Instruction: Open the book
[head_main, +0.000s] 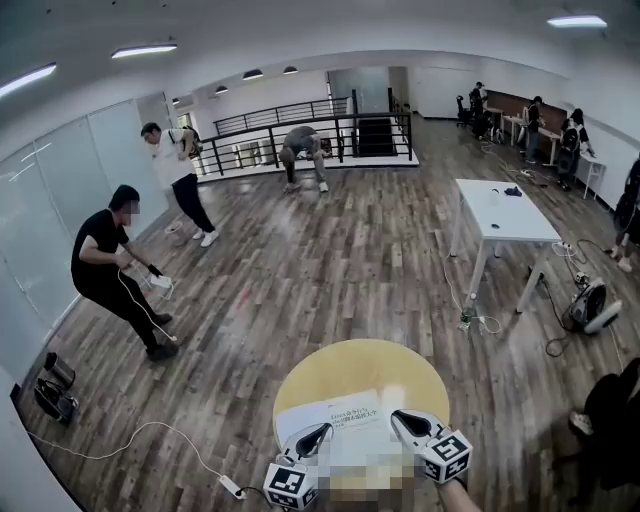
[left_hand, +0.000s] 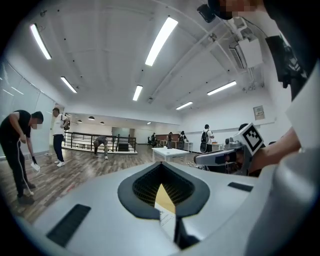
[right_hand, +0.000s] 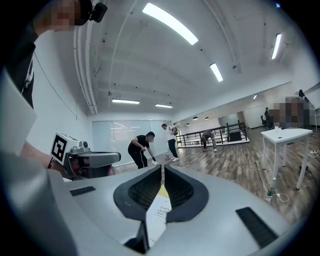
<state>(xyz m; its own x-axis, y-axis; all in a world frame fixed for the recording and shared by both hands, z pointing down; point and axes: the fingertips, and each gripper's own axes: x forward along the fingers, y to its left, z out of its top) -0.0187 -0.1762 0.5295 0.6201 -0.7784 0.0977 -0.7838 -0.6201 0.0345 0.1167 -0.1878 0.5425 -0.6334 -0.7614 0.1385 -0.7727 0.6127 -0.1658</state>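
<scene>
**Two grippers above a white book on a round table**

Head view: a white book (head_main: 340, 425) lies cover up at lower centre on a round yellow table (head_main: 360, 362). The left gripper (head_main: 322, 431) and right gripper (head_main: 397, 415) sit above it.

Left gripper view: the jaws are together, with the book below them.

Right gripper view: the jaws are a slit apart, with the book below them.

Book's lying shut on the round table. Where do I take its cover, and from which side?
The book lies flat, title upright to you, so its right edge is probably the free one. Pinch the cover there, coming in low from the right with the right gripper.
</scene>
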